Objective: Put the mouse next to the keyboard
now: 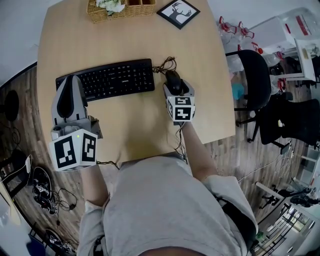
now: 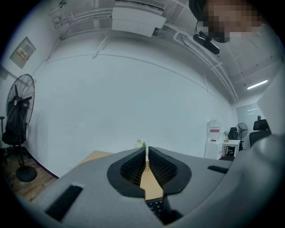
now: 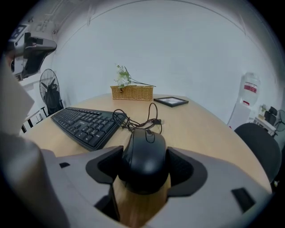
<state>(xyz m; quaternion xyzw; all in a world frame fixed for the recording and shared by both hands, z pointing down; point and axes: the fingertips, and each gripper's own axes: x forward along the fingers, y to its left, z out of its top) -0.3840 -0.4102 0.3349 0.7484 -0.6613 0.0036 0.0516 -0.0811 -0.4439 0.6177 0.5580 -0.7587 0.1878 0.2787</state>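
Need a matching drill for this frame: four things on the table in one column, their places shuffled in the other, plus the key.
Things:
1. mouse
2. keyboard
3. wicker basket
4. picture frame

Places:
A. far edge of the table, left of the picture frame
B. between the jaws of the right gripper
C. far edge, right of the wicker basket, lying flat
D. mid-table, left of the mouse

Pairs: 1-B, 2-D, 3-A, 4-C
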